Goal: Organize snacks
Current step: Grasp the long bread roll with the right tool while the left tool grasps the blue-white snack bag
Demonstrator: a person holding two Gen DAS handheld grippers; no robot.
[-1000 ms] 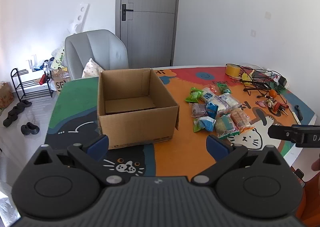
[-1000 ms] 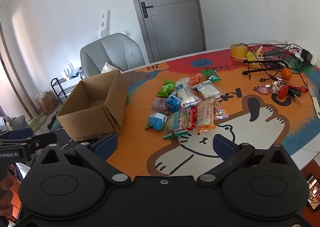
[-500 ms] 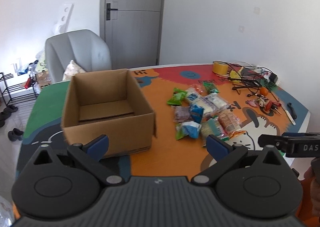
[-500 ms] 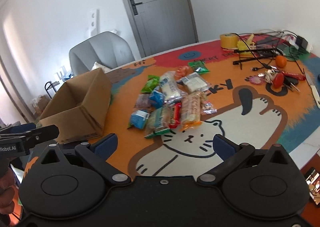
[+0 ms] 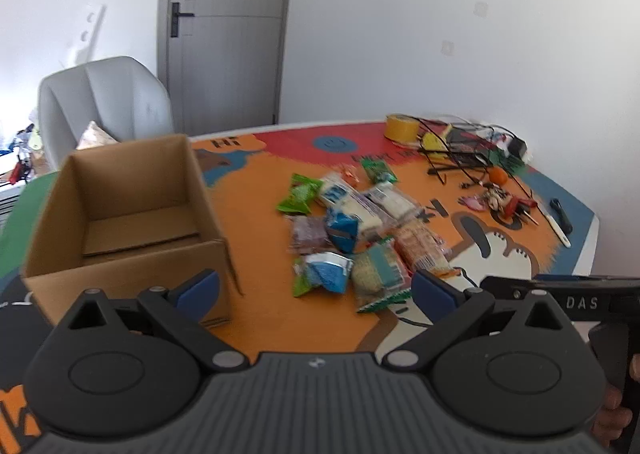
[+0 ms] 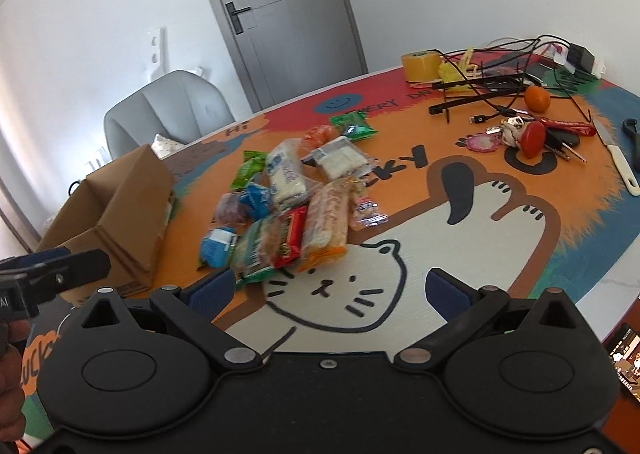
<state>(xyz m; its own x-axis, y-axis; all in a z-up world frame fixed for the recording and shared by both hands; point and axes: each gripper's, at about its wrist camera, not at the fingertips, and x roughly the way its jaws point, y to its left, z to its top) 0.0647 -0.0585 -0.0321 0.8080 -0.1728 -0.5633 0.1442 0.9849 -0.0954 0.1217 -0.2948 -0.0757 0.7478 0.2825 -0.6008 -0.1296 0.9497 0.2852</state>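
Since the earlier frames both views have swung: the cardboard box (image 5: 124,213) now sits further toward the left of the left wrist frame, and the snack pile (image 5: 352,230) has slid toward its centre, while in the right wrist frame the pile (image 6: 288,205) has drawn closer and the box (image 6: 116,213) has slipped to the left edge.

Left tongs (image 5: 314,288) are spread wide with nothing between their blue pads (image 5: 200,286), hovering over the counter (image 5: 264,318) at the lower middle of the frame. Right tongs (image 6: 328,290) are likewise released and empty, above the white cat face printed on the counter's colourful mat (image 6: 440,250).

Just beyond the left tongs, the box stands open-topped at centre left, holding only a loose cardboard sheet on its floor. The snack packets lie heaped together on the orange part of the mat, right of the box and apart from it: blue, green, red and clear wrappers overlapping one another.

Further out, toward the upper right, a roll of yellow tape (image 6: 420,65), an orange (image 6: 537,98), tangled black cables (image 6: 500,85), keys (image 6: 528,137) and a white-handled knife (image 6: 618,157) are scattered. Behind the counter in the upper left stands a grey chair (image 5: 104,101), with a grey door (image 5: 228,29) in the white wall beyond.
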